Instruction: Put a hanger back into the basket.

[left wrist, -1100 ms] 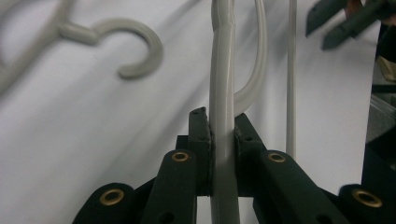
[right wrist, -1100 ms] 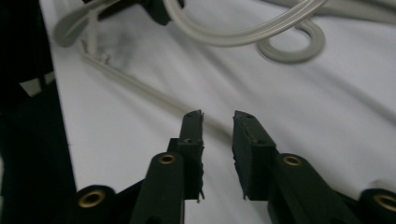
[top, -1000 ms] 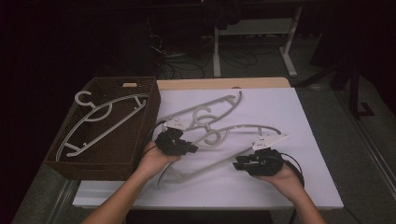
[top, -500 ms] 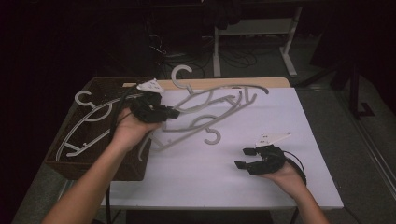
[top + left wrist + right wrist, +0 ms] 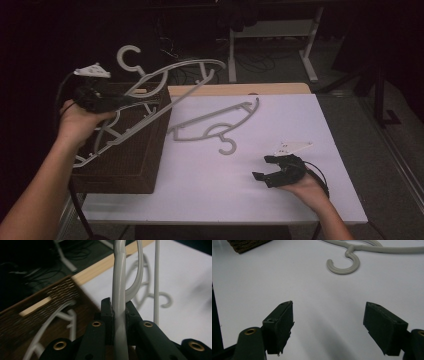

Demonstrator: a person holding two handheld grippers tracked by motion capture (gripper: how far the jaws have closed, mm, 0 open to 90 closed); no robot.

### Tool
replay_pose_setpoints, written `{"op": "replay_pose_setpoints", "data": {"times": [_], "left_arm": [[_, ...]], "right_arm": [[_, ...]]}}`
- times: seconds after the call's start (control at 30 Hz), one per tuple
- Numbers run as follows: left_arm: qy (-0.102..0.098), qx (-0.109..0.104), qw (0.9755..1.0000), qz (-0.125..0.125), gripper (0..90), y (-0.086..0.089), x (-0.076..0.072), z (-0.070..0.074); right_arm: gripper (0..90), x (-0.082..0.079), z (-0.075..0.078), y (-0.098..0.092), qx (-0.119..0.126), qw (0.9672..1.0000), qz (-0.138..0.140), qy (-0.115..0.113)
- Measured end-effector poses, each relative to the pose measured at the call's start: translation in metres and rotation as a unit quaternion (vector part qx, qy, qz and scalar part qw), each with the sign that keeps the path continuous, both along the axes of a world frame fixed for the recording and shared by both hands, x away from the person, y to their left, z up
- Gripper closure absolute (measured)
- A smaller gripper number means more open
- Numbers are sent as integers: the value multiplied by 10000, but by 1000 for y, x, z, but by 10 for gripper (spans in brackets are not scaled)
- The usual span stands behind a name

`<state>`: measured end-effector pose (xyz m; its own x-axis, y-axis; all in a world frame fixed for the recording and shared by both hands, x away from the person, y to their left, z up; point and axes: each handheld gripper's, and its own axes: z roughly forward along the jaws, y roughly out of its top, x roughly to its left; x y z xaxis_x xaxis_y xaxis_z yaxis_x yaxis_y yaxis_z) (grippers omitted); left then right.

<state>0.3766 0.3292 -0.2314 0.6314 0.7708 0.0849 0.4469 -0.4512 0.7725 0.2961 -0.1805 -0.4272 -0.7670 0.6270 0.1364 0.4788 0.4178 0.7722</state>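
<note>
My left gripper (image 5: pixel 131 100) is shut on the bar of a grey plastic hanger (image 5: pixel 175 67), held tilted in the air over the brown woven basket (image 5: pixel 135 165) at the table's left. In the left gripper view the jaws pinch that hanger (image 5: pixel 118 277) tightly. A second grey hanger (image 5: pixel 82 160) lies inside the basket, partly hidden. A third hanger (image 5: pixel 220 122) lies flat on the white table, its hook (image 5: pixel 343 265) pointing toward my right gripper (image 5: pixel 262 167). That gripper (image 5: pixel 328 327) rests open near the front right, nothing between its jaws.
The white tabletop (image 5: pixel 210 185) has bare room between the basket and my right hand. A wooden strip (image 5: pixel 240 89) runs along the far edge. Beyond it the floor is dark, with a table frame (image 5: pixel 272 30) and cables.
My left gripper has carried its hanger up and left from the table's middle to above the basket. The right gripper stayed at the front right, open.
</note>
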Motion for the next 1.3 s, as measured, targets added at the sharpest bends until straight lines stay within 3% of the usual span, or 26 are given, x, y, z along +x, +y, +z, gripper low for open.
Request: {"op": "replay_pose_setpoints", "data": {"times": [0.3, 0.53, 0.9, 1.0, 1.13, 1.3], "left_arm": [[53, 266, 9975, 660, 820, 72, 6, -12], [234, 390, 9944, 953, 820, 105, 6, -28], [560, 577, 9904, 1129, 820, 122, 7, -56], [611, 534, 9900, 1156, 820, 124, 9, -62], [679, 651, 9873, 1280, 820, 126, 12, -68], [809, 648, 9875, 1184, 819, 123, 15, -73]], "right_arm": [[228, 1, -2, -1, -47, 9999, -98, -1], [228, 2, -3, -1, -101, 9999, -137, 17], [227, 4, -4, -1, -143, 9998, -159, 31], [227, 4, -4, -1, -144, 9998, -164, 37], [227, 4, -4, -1, -154, 9997, -168, 51], [227, 4, -5, -2, -148, 9997, -172, 54]]}}
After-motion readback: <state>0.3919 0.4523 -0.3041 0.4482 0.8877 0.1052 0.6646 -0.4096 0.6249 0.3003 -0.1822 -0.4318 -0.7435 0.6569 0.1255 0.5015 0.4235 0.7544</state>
